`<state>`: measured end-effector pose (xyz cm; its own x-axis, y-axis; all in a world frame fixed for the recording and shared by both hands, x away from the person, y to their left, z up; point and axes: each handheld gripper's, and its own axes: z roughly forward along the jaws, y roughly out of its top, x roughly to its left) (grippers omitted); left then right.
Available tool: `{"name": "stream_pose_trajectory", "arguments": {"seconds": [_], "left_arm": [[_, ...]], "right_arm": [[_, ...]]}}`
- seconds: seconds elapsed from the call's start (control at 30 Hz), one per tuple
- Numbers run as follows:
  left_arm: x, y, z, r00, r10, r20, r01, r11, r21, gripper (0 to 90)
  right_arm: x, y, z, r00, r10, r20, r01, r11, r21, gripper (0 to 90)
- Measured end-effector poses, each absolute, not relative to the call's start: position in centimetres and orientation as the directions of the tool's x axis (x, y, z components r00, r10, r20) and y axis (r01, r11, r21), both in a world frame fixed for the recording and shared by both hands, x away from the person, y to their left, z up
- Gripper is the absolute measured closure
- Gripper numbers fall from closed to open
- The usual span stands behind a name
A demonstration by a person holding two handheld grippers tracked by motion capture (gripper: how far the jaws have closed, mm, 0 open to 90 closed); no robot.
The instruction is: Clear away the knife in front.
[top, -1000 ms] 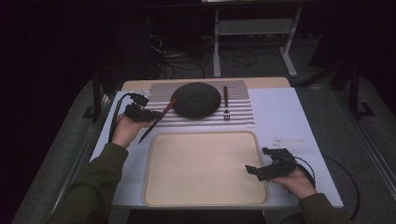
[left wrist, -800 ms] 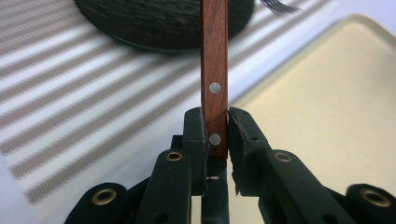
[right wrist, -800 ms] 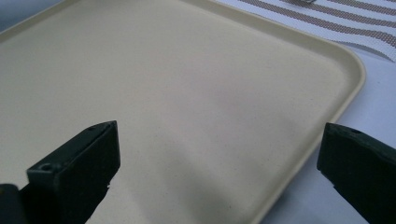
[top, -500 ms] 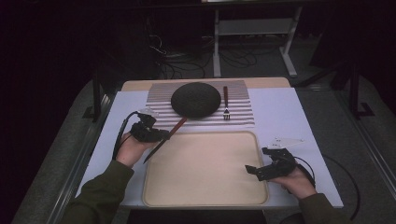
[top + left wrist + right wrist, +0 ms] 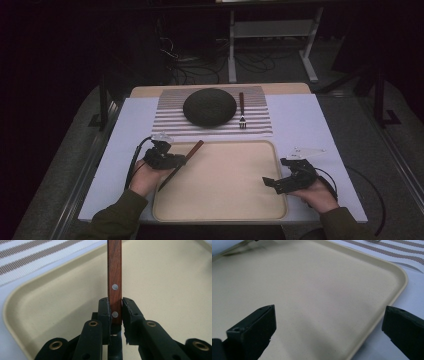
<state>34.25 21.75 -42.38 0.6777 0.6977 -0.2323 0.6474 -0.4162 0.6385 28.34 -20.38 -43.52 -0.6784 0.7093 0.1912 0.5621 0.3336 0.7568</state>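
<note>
A knife with a brown wooden handle [image 5: 194,148] [image 5: 114,277] hangs over the left edge of the beige tray [image 5: 225,200], handle pointing away from me and blade slanting back toward the hand. My left gripper [image 5: 179,161] [image 5: 115,308] is shut on the riveted handle, pads pressing both sides, with the tray [image 5: 162,277] just beneath. My right gripper [image 5: 274,182] [image 5: 329,322] stands open over the right rim of the tray [image 5: 312,285], nothing between its jaws.
A dark round dish [image 5: 209,106] and a fork [image 5: 241,113] lie on a striped placemat [image 5: 170,120] behind the tray. A white sheet [image 5: 125,135] covers the table; cables and a metal stand sit on the floor beyond.
My left hand has carried the knife from beside the dark dish toward me and lower, to the tray's left edge. The right hand has stayed put.
</note>
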Motion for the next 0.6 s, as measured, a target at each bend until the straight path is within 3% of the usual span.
{"name": "stream_pose_trajectory", "arguments": {"seconds": [0.6], "left_arm": [[33.9, 21.4, -44.0, 0.676, 0.706, -0.211, 0.652, -0.439, 0.619, 77.5]], "right_arm": [[28.3, -20.3, -43.5, -0.683, 0.706, 0.186, 0.557, 0.34, 0.757, 0.0]]}}
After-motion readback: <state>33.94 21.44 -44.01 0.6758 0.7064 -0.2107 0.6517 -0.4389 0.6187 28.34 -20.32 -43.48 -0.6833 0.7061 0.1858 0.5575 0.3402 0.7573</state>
